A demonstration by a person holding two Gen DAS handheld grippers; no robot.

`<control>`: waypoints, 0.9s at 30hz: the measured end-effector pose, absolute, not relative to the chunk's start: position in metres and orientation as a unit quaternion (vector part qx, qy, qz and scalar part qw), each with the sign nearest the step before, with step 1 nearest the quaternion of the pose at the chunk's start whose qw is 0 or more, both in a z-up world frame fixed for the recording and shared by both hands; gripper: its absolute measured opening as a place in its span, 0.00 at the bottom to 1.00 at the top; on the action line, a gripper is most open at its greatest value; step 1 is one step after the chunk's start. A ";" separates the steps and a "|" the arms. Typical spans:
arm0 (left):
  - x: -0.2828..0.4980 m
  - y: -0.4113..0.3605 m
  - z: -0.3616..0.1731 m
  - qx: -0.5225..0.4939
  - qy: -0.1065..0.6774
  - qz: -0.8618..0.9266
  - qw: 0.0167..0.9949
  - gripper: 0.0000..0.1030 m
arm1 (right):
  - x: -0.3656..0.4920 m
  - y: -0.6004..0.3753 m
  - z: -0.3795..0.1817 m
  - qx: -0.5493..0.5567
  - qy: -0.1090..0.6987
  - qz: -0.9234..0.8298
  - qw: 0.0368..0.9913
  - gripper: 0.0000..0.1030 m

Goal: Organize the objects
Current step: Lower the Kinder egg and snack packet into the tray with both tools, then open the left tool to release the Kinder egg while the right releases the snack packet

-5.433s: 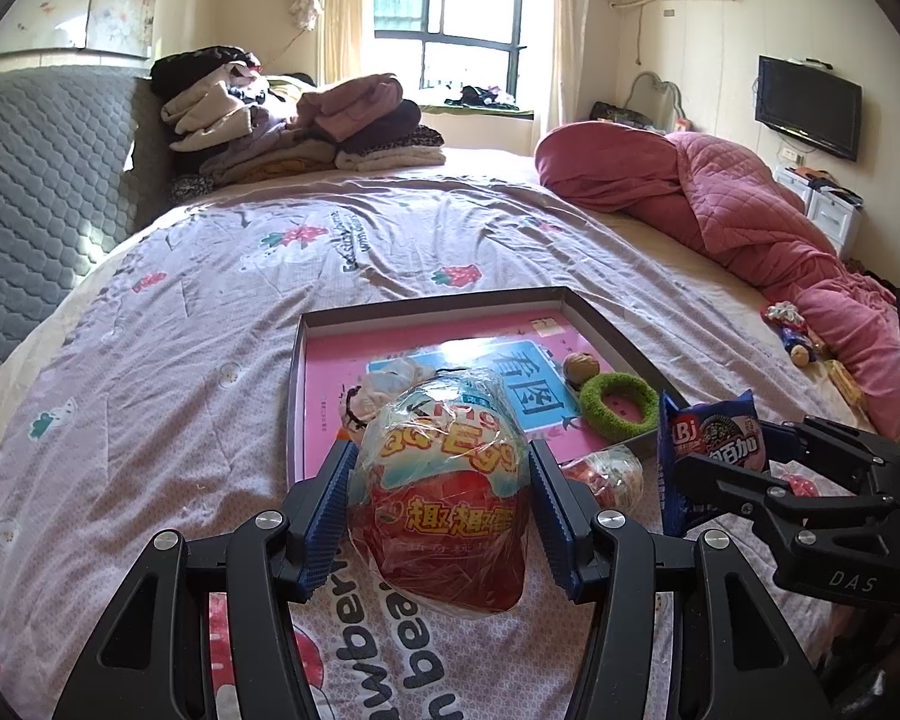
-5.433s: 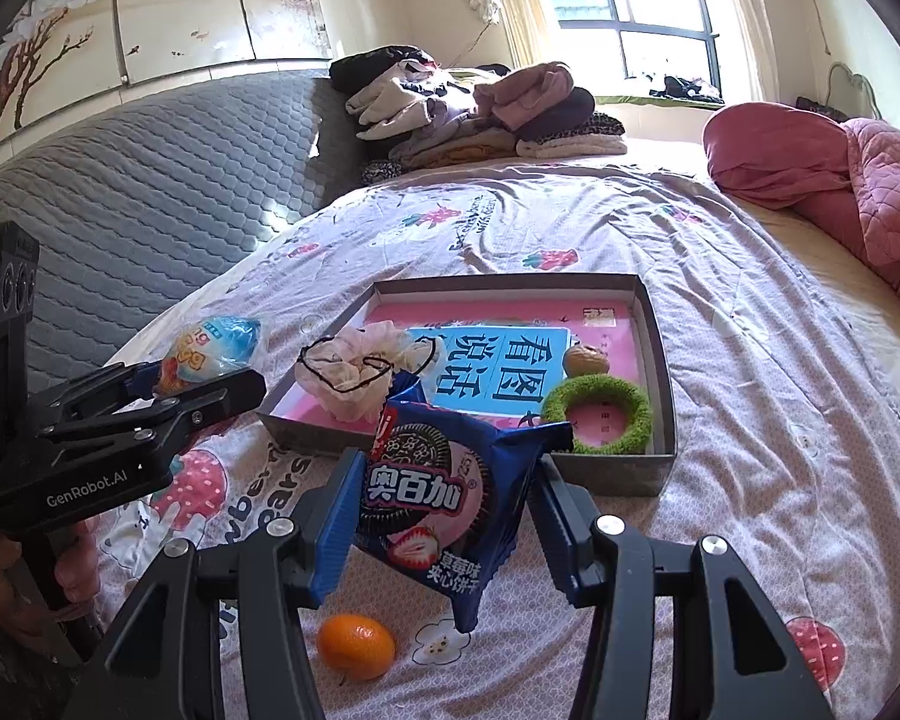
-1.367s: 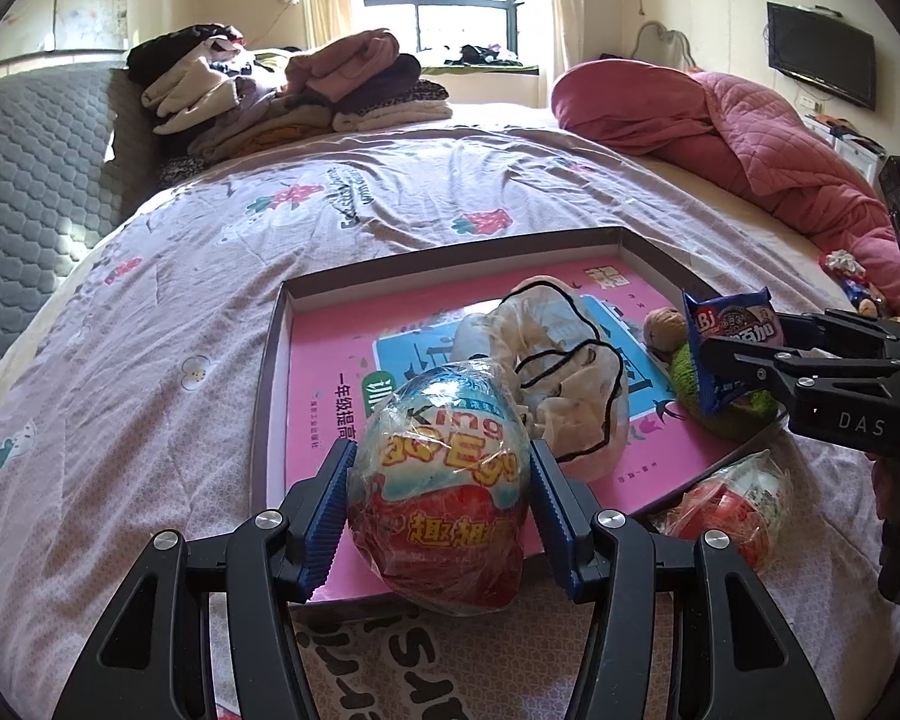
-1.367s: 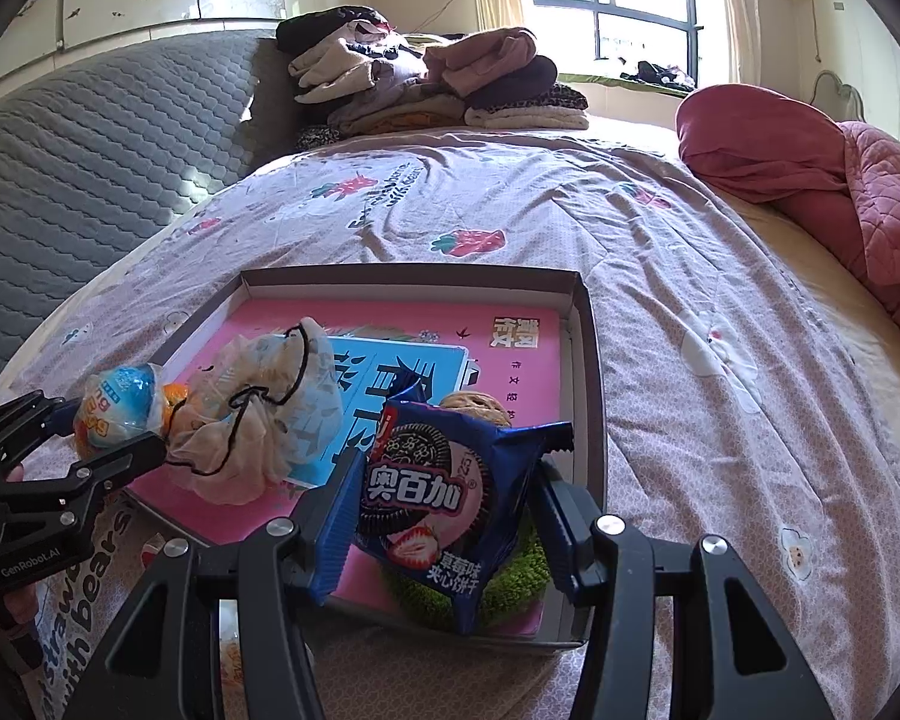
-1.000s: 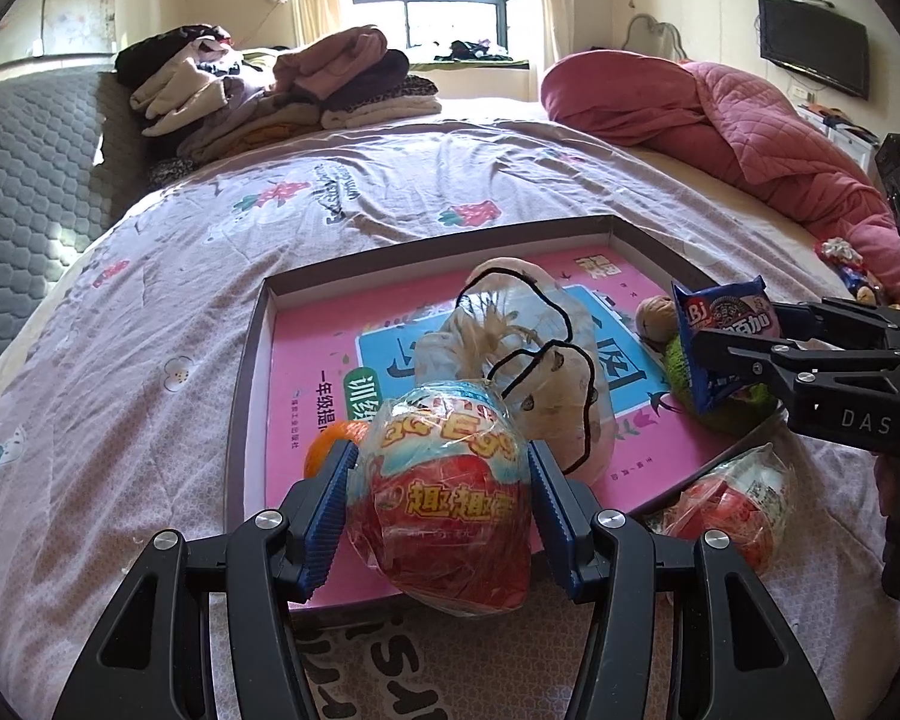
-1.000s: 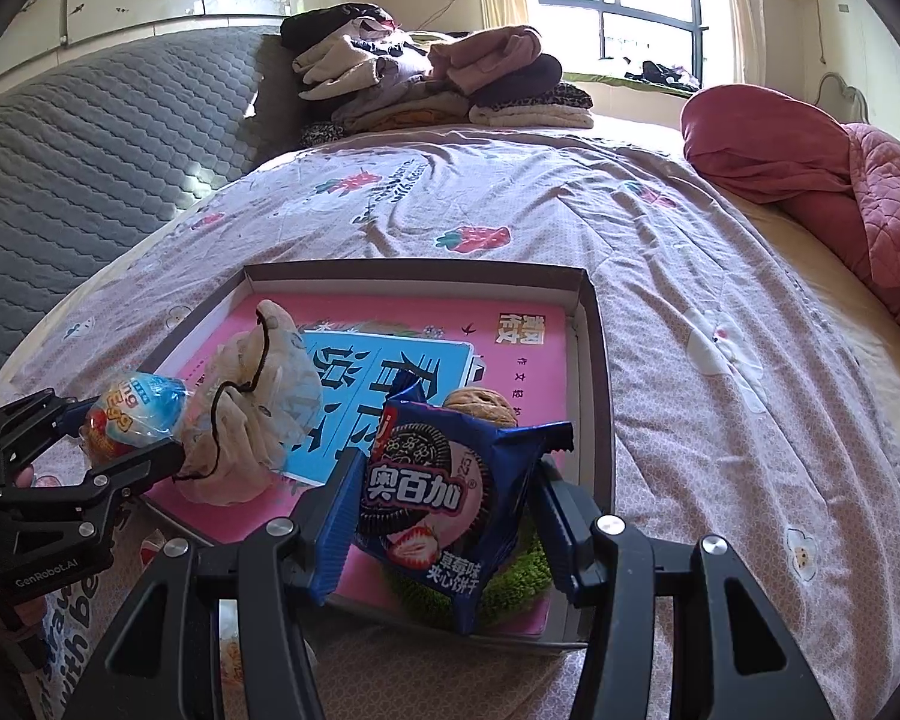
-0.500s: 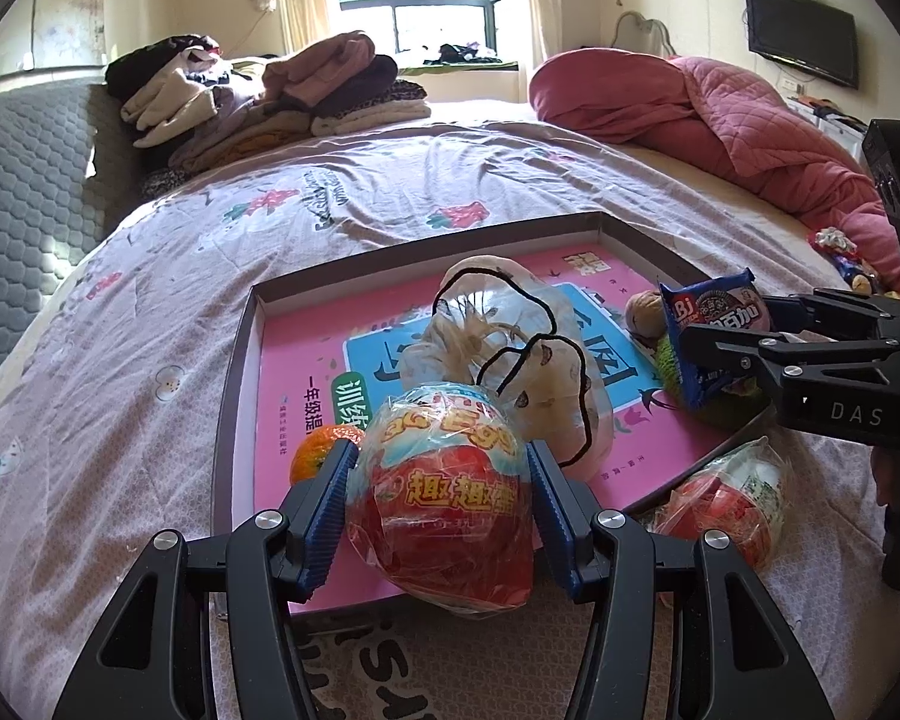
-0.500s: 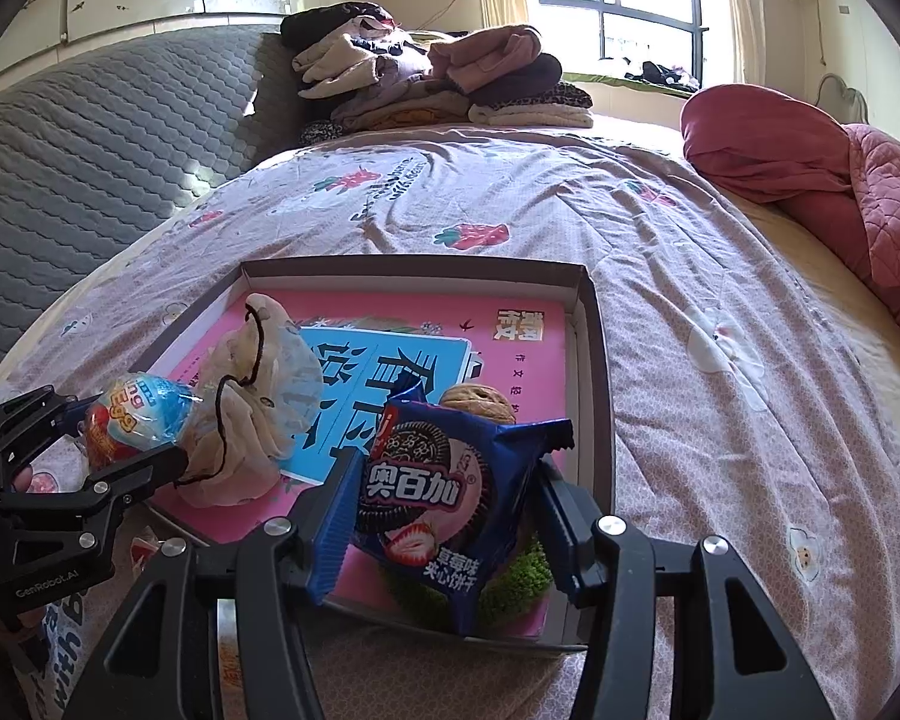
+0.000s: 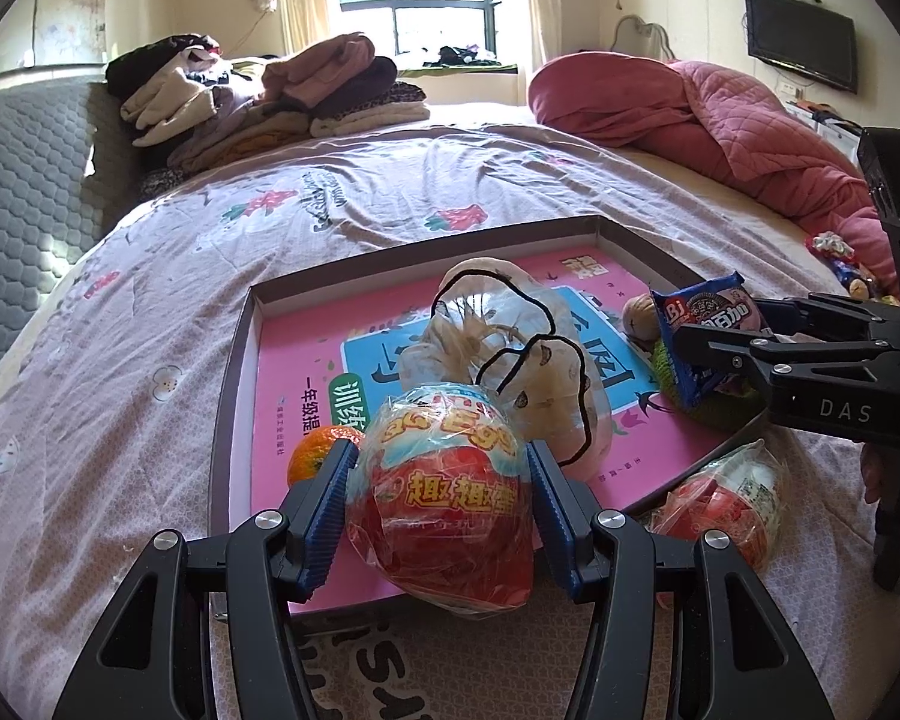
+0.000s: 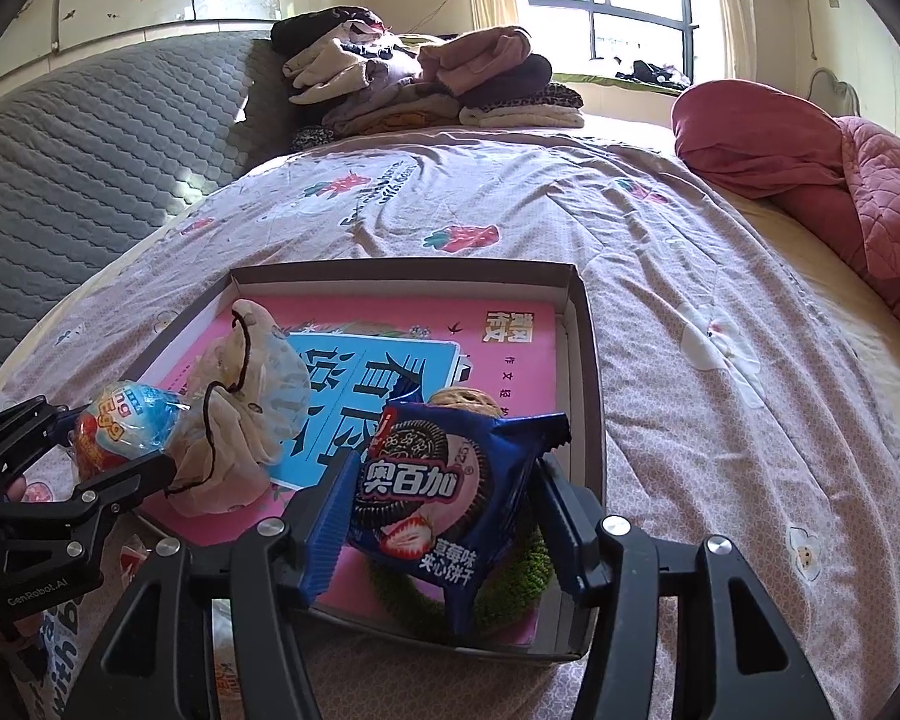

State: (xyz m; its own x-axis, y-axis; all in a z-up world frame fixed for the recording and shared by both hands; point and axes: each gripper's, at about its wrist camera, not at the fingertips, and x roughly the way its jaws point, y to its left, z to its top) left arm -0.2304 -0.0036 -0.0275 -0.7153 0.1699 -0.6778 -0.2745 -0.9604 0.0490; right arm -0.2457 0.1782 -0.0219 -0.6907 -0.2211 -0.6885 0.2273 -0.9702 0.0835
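- The bed (image 9: pixel 150 324) fills both views, spread with a pale pink sheet printed with strawberries and flowers; a heap of folded clothes (image 9: pixel 258 96) sits at its far end and a crimson quilt (image 9: pixel 720 114) is bunched along the right side.
- A shallow grey cardboard tray (image 10: pixel 585 360) lies on the sheet in front of me, and a pink children's book (image 9: pixel 306 348) with a blue panel covers its floor.
- On the book lies a crumpled clear plastic bag (image 9: pixel 510 348) with a black drawstring, slumped near the tray's middle.
- My left gripper (image 9: pixel 441 495) is clamped on a wrapped surprise egg (image 9: pixel 450 480), red below and blue above; both blue pads press its sides, and it hangs over the tray's near edge.
- My right gripper (image 10: pixel 441 516) has just been easing apart with a blue strawberry sandwich-cookie packet (image 10: pixel 438 492) between its jaws. The packet stands over the tray's near right corner; whether the pads still bite it I cannot tell.
- Under that packet a green fuzzy ring (image 10: pixel 522 582) rests in the tray.
- A second wrapped egg (image 9: pixel 720 498) lies on the sheet just outside the tray's near right edge.
- A tangerine (image 9: pixel 321 450) sits in the tray just beside my left gripper's left finger.
- A walnut (image 10: pixel 465 402) rests on the book behind the cookie packet.
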 end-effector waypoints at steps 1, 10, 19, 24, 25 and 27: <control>-0.230 -0.004 -0.028 -0.358 0.074 0.923 0.120 0.56 | -0.246 0.179 -0.022 0.374 0.004 -0.919 0.121 0.57; -0.229 -0.002 -0.027 -0.357 0.076 0.923 0.121 0.57 | -0.247 0.183 -0.021 0.372 0.003 -0.922 0.108 0.62; -0.231 -0.004 -0.027 -0.358 0.072 0.924 0.115 0.62 | -0.245 0.183 -0.018 0.368 0.007 -0.924 0.101 0.63; -0.230 -0.004 -0.024 -0.351 0.072 0.927 0.114 0.65 | -0.244 0.182 -0.017 0.368 0.010 -0.924 0.101 0.63; -0.229 -0.003 -0.024 -0.349 0.073 0.927 0.115 0.65 | -0.244 0.181 -0.017 0.368 0.011 -0.924 0.102 0.63; -0.228 -0.003 -0.023 -0.348 0.074 0.928 0.115 0.65 | -0.244 0.180 -0.017 0.366 0.011 -0.925 0.107 0.63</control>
